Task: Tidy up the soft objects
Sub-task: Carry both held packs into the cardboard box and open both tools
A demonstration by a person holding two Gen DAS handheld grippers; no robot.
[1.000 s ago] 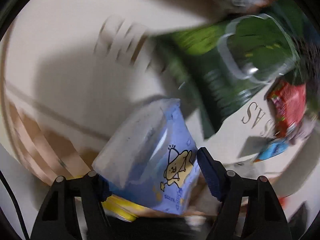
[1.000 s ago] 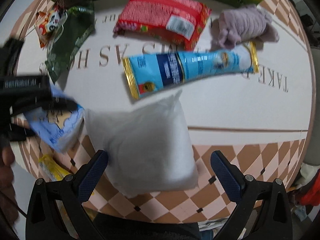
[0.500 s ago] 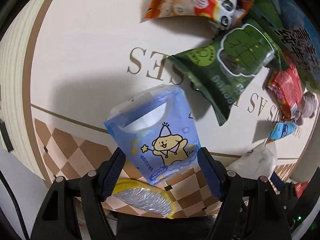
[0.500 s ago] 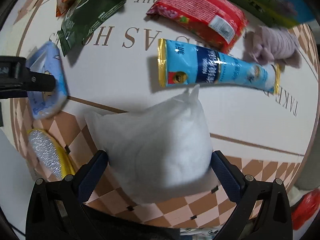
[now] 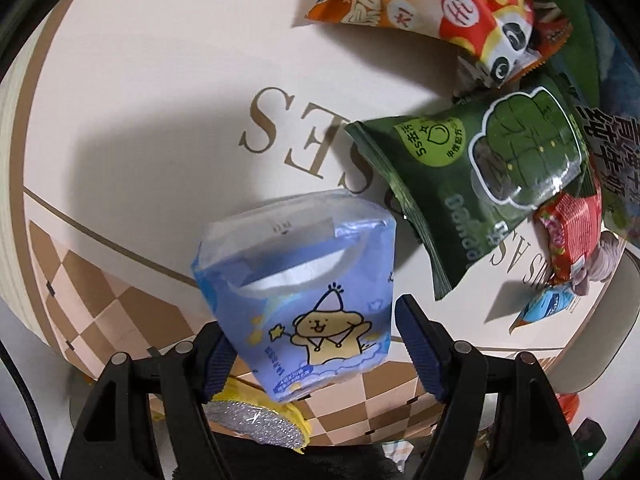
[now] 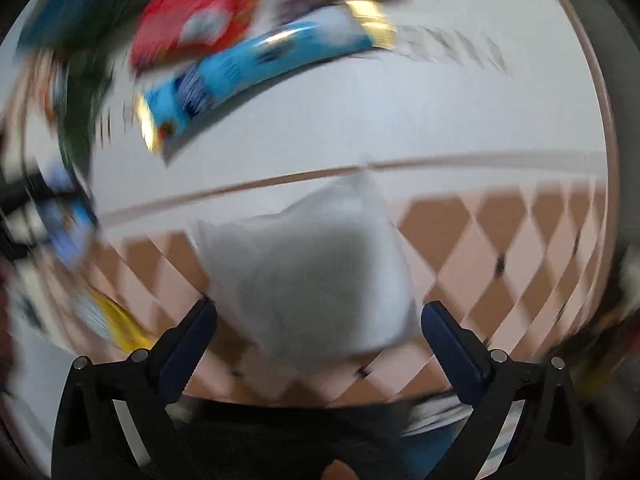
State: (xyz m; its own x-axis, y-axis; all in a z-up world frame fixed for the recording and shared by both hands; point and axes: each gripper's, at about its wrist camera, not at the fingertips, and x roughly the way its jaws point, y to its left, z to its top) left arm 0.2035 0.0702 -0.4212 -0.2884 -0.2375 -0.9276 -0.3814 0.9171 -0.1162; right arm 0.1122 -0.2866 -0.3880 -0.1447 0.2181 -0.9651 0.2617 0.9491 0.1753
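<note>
Blue cartoon-printed soft tissue pack: held above the desk, pinched between the left gripper jaws | light, squashy, slick film; grip mid-body | white plastic pillow bag: between right gripper jaws; contact unclear through blur.

— What are we looking at underneath it all?

— A round table, cream in the middle, with large tan serif letters printed across it, upside down in the left wrist view.

— And toward the rim?

— A thin brown line curves across the lower left of that frame; below it runs a band of tan and pink diamond checks. The right wrist view shows the same checks at lower right, badly smeared.

— Light?

— From above, casting soft grey shadows on the cream surface. Beyond the table edge, nothing is clear enough to tell.
</note>
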